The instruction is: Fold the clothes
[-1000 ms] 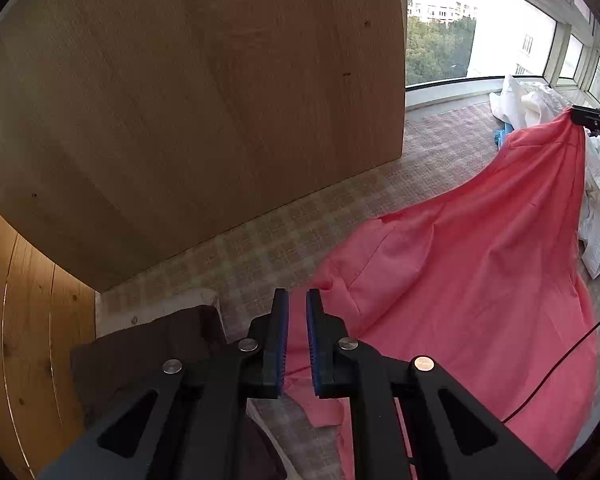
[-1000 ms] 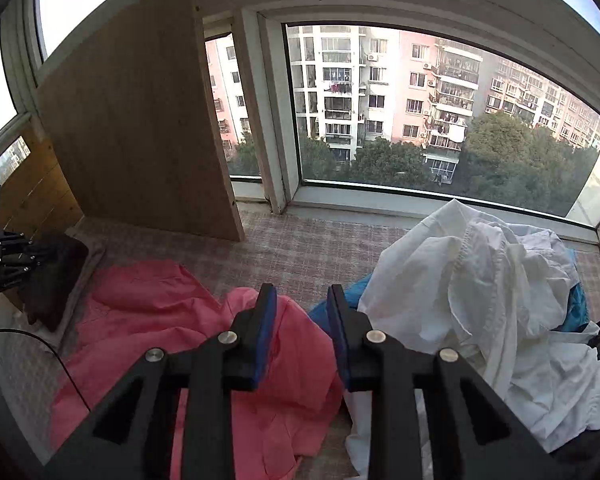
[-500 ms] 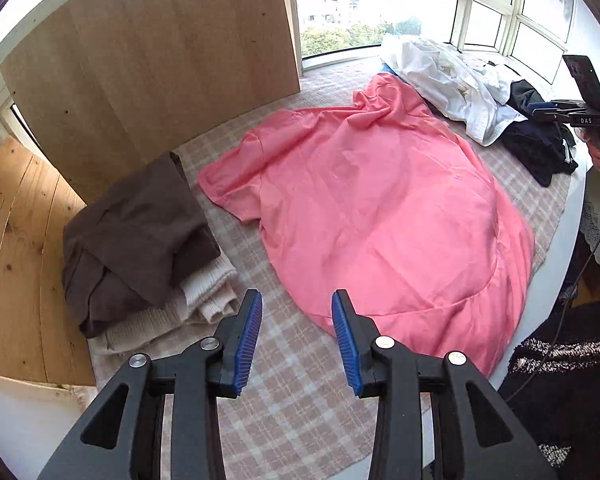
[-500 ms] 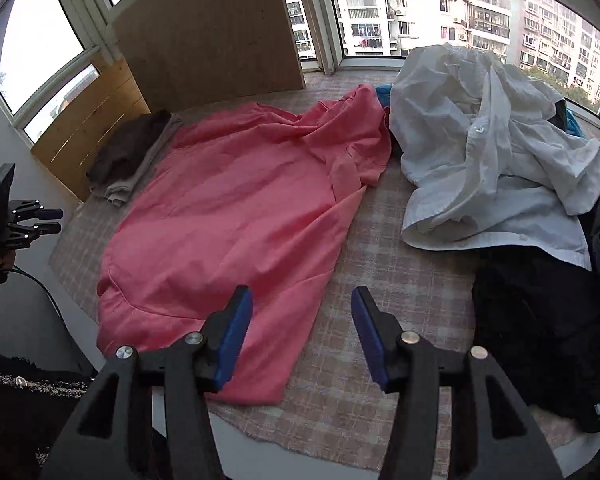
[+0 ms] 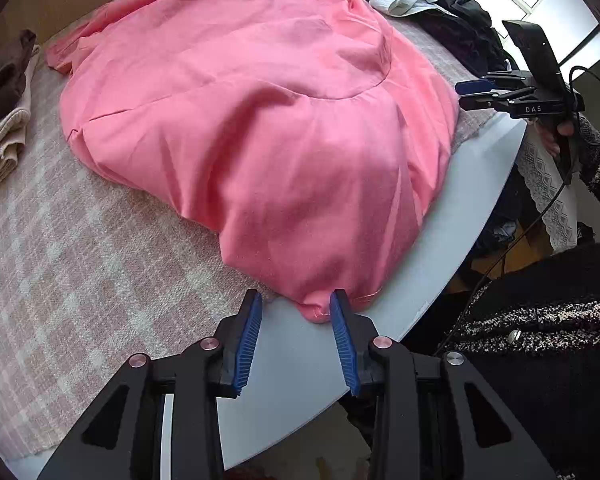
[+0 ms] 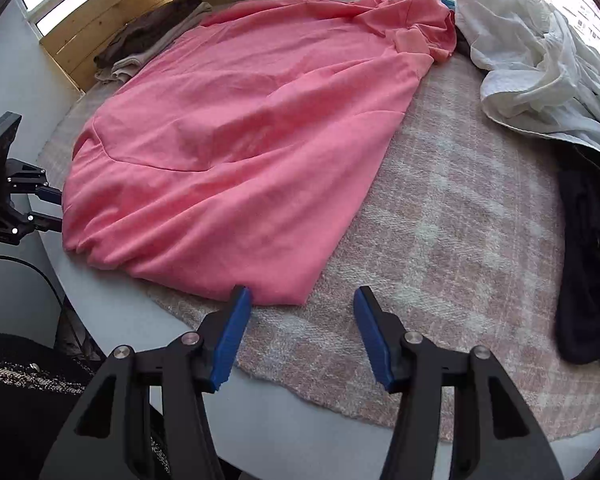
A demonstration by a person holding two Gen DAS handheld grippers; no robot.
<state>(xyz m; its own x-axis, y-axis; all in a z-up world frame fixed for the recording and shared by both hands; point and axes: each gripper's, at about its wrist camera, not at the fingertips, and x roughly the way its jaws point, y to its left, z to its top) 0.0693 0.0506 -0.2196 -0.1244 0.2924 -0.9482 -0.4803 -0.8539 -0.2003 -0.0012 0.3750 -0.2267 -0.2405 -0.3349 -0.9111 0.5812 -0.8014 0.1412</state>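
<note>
Your pink garment (image 6: pixel 236 152) lay spread on the checked mat (image 6: pixel 452 240), its long axis running from the near table edge (image 5: pixel 300 364) toward the window, collar end far, hem near; your left gripper (image 5: pixel 296 340) stood part open, a hem corner between its pads but unpressed; your right gripper (image 6: pixel 300 336) was opening, jaws wide at the other hem corner, gripping nothing; white clothes (image 6: pixel 540 56) lay beside.
</note>
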